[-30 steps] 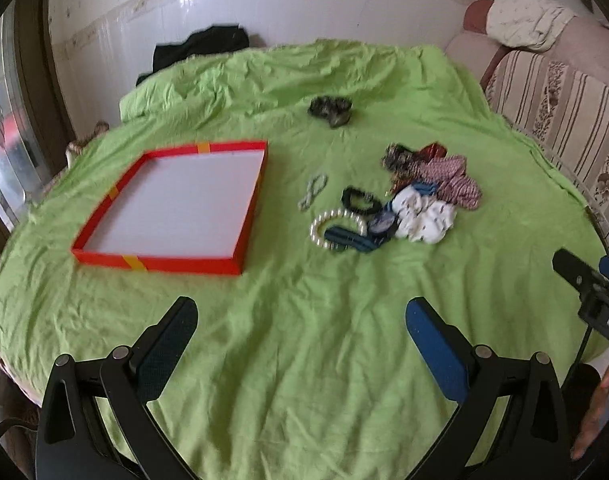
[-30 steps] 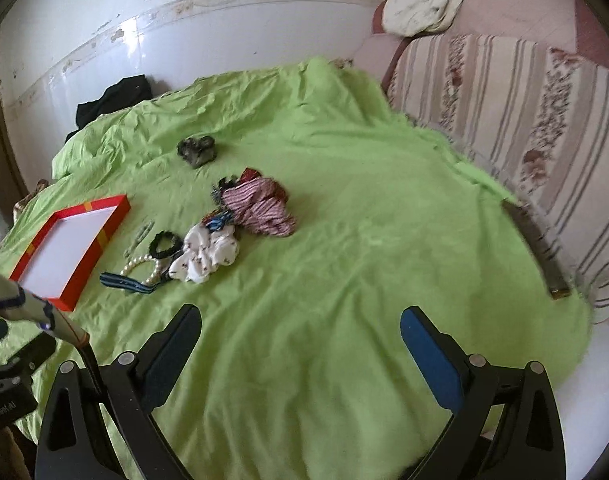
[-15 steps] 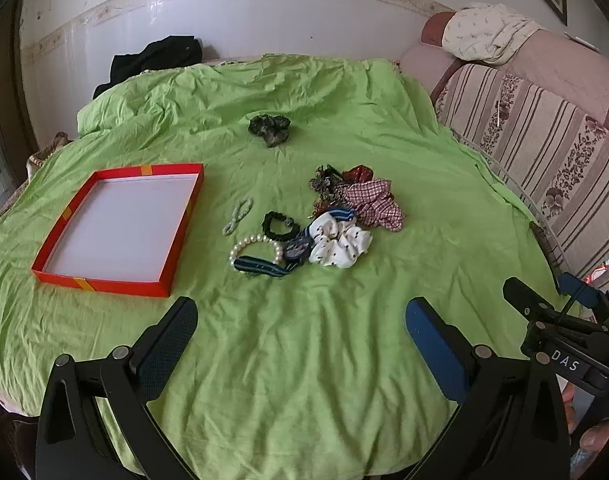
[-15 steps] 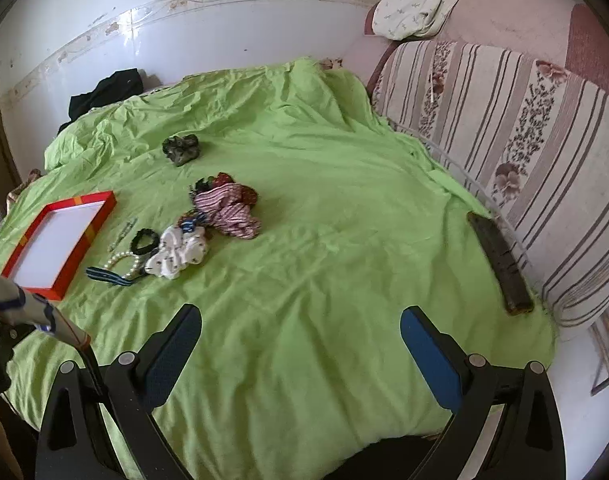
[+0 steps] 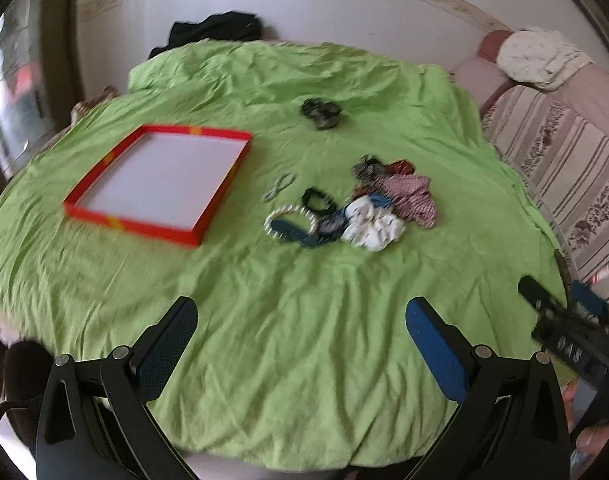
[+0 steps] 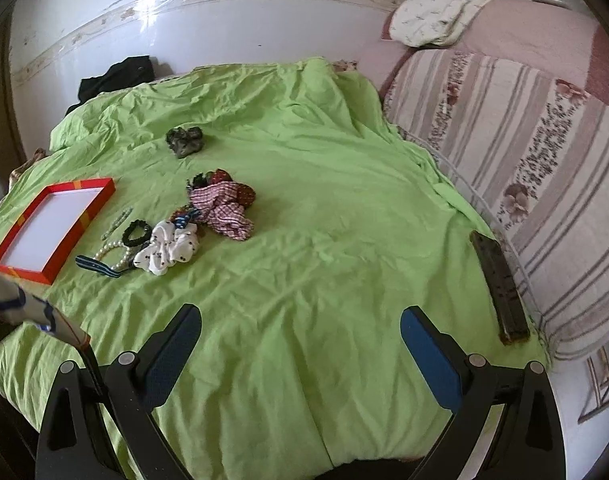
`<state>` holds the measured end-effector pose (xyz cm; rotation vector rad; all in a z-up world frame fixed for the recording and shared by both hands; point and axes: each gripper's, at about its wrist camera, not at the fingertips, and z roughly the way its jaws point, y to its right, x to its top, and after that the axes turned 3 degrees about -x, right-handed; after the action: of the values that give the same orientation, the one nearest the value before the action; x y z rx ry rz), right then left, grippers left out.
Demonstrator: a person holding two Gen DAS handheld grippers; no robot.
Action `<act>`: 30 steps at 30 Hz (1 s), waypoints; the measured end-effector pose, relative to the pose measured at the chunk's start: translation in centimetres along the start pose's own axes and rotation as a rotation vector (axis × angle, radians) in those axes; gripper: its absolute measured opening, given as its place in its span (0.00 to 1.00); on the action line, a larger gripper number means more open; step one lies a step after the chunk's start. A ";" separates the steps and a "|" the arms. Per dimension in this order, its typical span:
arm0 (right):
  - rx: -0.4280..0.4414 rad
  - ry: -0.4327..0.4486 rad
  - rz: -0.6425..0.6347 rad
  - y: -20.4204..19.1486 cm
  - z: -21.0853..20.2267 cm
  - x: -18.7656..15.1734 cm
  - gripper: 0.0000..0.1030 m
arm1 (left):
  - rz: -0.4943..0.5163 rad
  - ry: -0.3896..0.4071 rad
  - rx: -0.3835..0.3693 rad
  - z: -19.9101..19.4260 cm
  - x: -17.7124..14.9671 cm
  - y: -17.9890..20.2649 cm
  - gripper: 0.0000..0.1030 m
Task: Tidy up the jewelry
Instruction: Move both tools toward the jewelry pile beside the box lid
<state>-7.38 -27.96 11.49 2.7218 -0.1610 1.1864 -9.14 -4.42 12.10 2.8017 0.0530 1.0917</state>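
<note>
We looked over a bed under a wrinkled green sheet (image 5: 304, 320), with a striped sofa (image 6: 524, 160) on the right. The red tray (image 5: 160, 184) lay empty at the left, so nothing was sorted yet. All the pieces waited just right of it: a white scrunchie (image 5: 374, 224), a checked one (image 5: 410, 196), a pearl bracelet (image 5: 290, 220), a black hair tie (image 5: 316, 200), and a dark scrunchie (image 5: 320, 112) farther off. Our left gripper (image 5: 300, 348) and right gripper (image 6: 300, 348) hung near, fingers spread and empty.
</note>
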 end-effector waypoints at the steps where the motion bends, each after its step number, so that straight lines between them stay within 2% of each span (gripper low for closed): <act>1: 0.008 0.003 -0.012 -0.2 0.1 0.1 0.99 | 0.005 -0.002 0.013 -0.2 -0.3 0.0 1.00; 4: 0.040 0.017 -0.059 -0.8 0.3 0.0 0.99 | 0.017 0.023 0.058 -1.1 -1.5 0.3 1.00; 7: 0.052 0.025 -0.073 -0.9 0.3 -0.5 0.99 | 0.017 0.021 0.067 -1.8 -1.8 0.8 1.00; 13: 0.083 0.048 -0.001 0.1 -0.2 -1.6 0.99 | 0.153 0.089 0.138 -3.6 -1.7 3.2 1.00; 19: 0.073 0.011 0.039 -0.3 0.3 -2.2 0.99 | 0.154 0.078 0.094 -2.5 -0.2 2.4 1.00; 26: 0.029 -0.042 0.030 -1.5 2.0 -1.9 0.99 | 0.146 0.029 0.024 1.4 1.1 1.3 1.00; 30: 0.000 -0.063 0.026 -2.3 3.3 -1.3 0.99 | 0.158 0.009 0.011 4.1 2.2 0.6 1.00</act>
<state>-5.53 -26.31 8.06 2.7664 -0.2047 1.1078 -4.72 -5.26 10.69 2.8514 -0.1650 1.1404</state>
